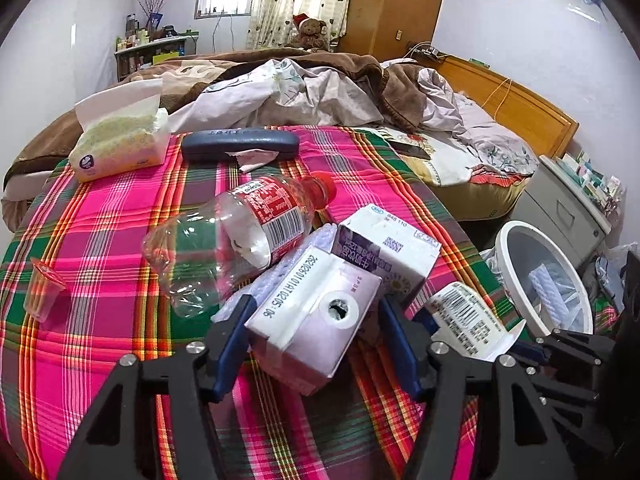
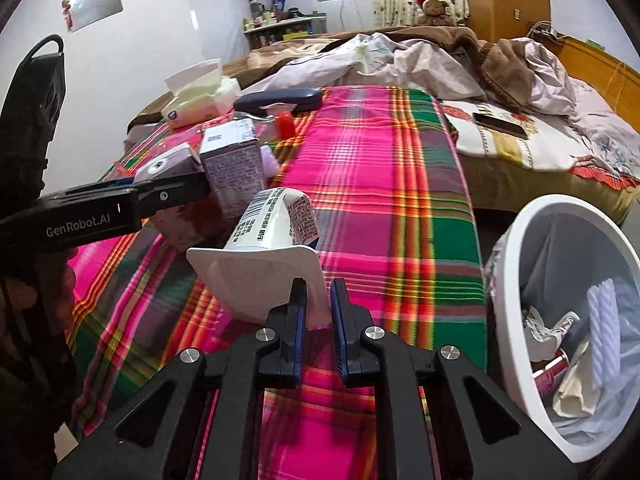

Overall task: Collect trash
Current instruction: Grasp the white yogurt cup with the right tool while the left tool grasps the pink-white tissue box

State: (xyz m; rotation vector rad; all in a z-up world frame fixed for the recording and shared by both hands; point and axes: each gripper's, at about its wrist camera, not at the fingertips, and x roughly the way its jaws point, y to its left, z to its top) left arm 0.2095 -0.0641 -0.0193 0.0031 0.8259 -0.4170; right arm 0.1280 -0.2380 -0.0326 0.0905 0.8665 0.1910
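Left gripper (image 1: 316, 320): black frame, blue-padded fingers (image 1: 234, 344), tilted downward. Fingers stand at either side of a pale carton (image 1: 316, 320); the left pad looks to be against its side, the right pad's contact cannot be told. In the right wrist view its body enters from 9 o'clock, a person's hand (image 2: 66, 280) just below it.

Right gripper (image 2: 318, 304): same build, tilted downward. Fingers (image 2: 298, 312) nearly together, clamped on the rim of a white cup (image 2: 264, 268).
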